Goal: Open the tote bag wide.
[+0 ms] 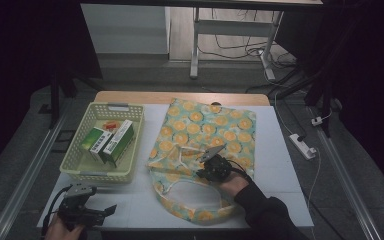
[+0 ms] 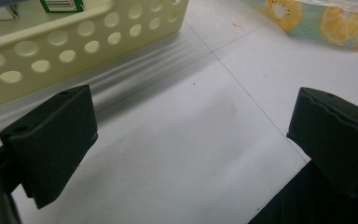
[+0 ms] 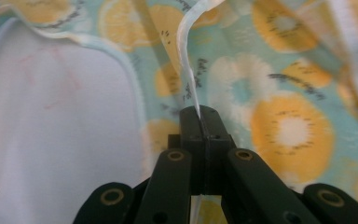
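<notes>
The right gripper (image 3: 200, 119) had its jaws clamped on the bag's strap (image 3: 186, 60), the fruit-print bag (image 1: 205, 145) spread beneath them, so lifting its mouth open probably came next, while the left gripper (image 2: 191, 140) waited, jaws wide and empty.

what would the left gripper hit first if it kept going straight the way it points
Probably bare table, then the fruit-print bag beyond. The left gripper is open and aims past the basket; depth is unclear.
</notes>
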Demonstrator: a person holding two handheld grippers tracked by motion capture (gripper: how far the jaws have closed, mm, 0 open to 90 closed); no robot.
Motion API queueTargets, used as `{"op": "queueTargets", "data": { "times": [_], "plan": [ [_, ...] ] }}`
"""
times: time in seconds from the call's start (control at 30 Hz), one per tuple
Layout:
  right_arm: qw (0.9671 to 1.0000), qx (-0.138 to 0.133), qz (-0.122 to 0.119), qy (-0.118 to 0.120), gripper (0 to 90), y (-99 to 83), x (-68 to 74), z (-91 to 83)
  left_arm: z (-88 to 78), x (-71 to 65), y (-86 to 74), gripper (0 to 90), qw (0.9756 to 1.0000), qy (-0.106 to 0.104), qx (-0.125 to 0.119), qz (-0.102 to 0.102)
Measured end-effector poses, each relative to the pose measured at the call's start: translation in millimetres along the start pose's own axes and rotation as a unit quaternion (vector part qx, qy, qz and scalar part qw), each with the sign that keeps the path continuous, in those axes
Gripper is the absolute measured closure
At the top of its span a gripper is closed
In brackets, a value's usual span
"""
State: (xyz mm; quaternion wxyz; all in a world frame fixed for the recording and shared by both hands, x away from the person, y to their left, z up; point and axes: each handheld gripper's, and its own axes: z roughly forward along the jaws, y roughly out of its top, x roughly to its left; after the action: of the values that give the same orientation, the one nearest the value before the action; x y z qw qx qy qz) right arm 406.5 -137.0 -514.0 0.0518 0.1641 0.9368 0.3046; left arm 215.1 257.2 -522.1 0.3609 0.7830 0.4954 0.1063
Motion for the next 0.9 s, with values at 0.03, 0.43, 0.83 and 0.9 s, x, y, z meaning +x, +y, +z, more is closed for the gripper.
{"op": "queueTargets", "data": {
  "times": [0.03, 0.43, 0.83, 0.9],
  "plan": [
    [0.9999, -0.010, 0.008, 0.004, 89.9, 0.8, -2.3, -2.5, 0.0, 0.1, 0.0, 1.5, 1.0000, 0.000, 0.000, 0.000],
    [0.9949, -0.089, 0.048, -0.002, 89.9, 11.2, -20.0, -32.6, 0.0, 0.8, 0.0, 1.4, 1.0000, -0.001, -0.001, -0.004],
    [0.9891, -0.133, 0.064, -0.004, 89.9, 28.7, -27.2, -53.3, -0.2, 1.4, 0.1, 1.4, 1.0000, -0.001, -0.001, -0.006],
    [0.9879, -0.139, 0.069, 0.000, 89.9, 31.5, -29.0, -56.4, 0.0, 1.5, 0.0, 1.4, 1.0000, -0.001, -0.001, -0.007]
  ]
}}
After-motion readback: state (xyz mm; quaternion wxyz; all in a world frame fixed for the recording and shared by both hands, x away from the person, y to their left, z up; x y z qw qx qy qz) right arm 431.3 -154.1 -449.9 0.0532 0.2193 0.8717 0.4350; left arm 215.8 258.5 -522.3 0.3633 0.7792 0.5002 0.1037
